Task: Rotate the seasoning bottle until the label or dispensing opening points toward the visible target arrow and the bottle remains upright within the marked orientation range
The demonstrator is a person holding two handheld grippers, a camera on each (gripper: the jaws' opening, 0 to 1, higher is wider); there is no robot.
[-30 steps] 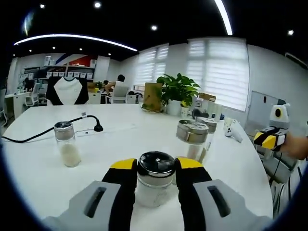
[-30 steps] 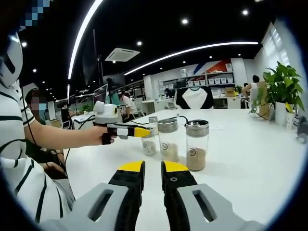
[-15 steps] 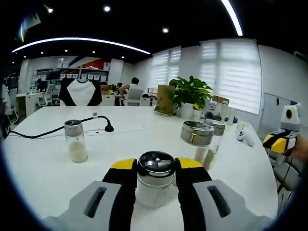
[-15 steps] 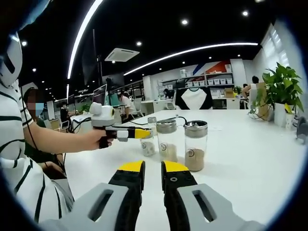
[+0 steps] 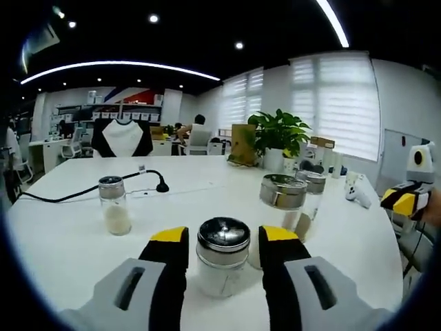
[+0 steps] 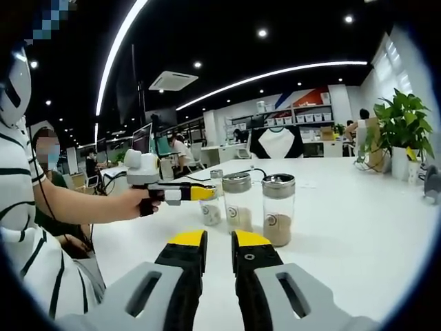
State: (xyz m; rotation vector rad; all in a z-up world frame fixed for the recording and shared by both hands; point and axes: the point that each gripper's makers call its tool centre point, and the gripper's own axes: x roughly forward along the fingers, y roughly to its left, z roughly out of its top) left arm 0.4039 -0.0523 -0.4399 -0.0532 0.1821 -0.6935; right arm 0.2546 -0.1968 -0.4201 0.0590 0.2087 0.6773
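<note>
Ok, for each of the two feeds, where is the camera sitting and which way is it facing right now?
Left gripper view: rides the left gripper, looking across the white table toward the blinds and plant; its jaws flank a steel-lidded seasoning bottle, gaps visible.
Right gripper view: rides the right gripper, jaws nearly together, facing the office shelves; the person's striped sleeve and forearm show.
Shared: the table, the bottle cluster, and each view catches the other gripper.
</note>
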